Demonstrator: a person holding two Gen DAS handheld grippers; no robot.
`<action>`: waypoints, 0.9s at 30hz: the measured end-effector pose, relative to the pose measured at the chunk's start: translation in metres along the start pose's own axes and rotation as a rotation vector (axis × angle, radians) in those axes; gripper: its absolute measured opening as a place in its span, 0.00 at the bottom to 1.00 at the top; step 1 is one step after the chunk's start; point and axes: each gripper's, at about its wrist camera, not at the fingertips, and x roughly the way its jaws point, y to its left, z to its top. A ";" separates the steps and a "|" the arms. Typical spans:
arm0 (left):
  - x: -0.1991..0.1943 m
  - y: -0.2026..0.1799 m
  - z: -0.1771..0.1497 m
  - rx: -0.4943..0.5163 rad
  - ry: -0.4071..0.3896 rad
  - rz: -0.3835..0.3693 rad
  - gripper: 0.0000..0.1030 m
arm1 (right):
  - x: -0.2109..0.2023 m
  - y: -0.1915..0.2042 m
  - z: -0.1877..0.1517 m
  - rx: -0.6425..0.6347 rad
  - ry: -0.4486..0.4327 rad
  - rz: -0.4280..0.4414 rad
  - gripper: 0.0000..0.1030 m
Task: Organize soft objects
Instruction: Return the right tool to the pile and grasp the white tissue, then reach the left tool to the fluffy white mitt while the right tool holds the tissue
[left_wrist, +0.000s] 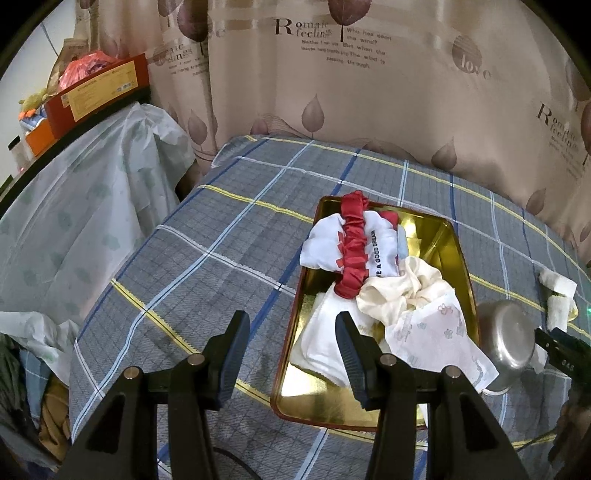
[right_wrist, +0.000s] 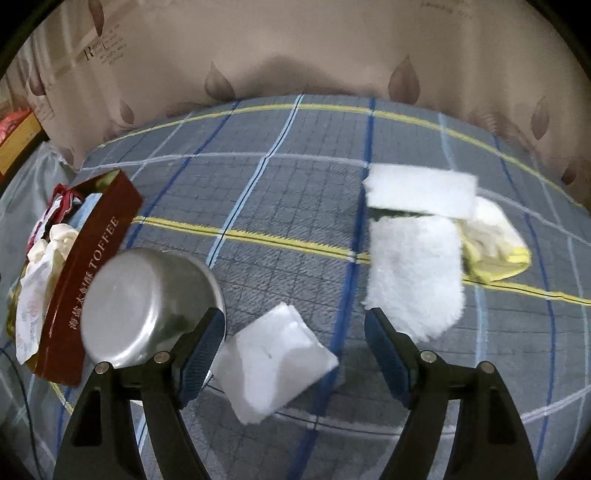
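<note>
Folded white cloth (right_wrist: 275, 356), lying on the checked bedcover (right_wrist: 288, 206) between the wide-open, empty fingers of the right gripper (right_wrist: 295, 354): likely light, limp, prone to unfold; best pinched across its thick folded middle. At 1 o'clock, a fluffy white towel (right_wrist: 415, 273), a flat white pad (right_wrist: 421, 194) and a yellow-edged cloth (right_wrist: 498, 243), touching one another. At 9 o'clock, an overturned metal bowl (right_wrist: 147, 302), touching the red toffee tin (right_wrist: 92, 273). Tin, gold inside (left_wrist: 439, 236), holds a red scrunchie (left_wrist: 354, 243), printed white cloth (left_wrist: 382, 247), cream cloth (left_wrist: 399, 291) and patterned tissue (left_wrist: 436, 328). Left gripper (left_wrist: 291, 350): open, empty, at the tin's near corner.
</note>
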 end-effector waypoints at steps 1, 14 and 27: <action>0.000 0.000 0.000 -0.001 0.000 -0.001 0.48 | 0.001 0.000 -0.002 -0.012 0.005 0.015 0.72; 0.001 -0.002 0.000 0.015 0.001 0.004 0.48 | -0.016 -0.017 -0.034 -0.119 -0.019 -0.010 0.40; -0.014 -0.057 0.002 0.117 0.020 -0.129 0.48 | -0.030 -0.031 -0.049 -0.166 -0.089 -0.018 0.19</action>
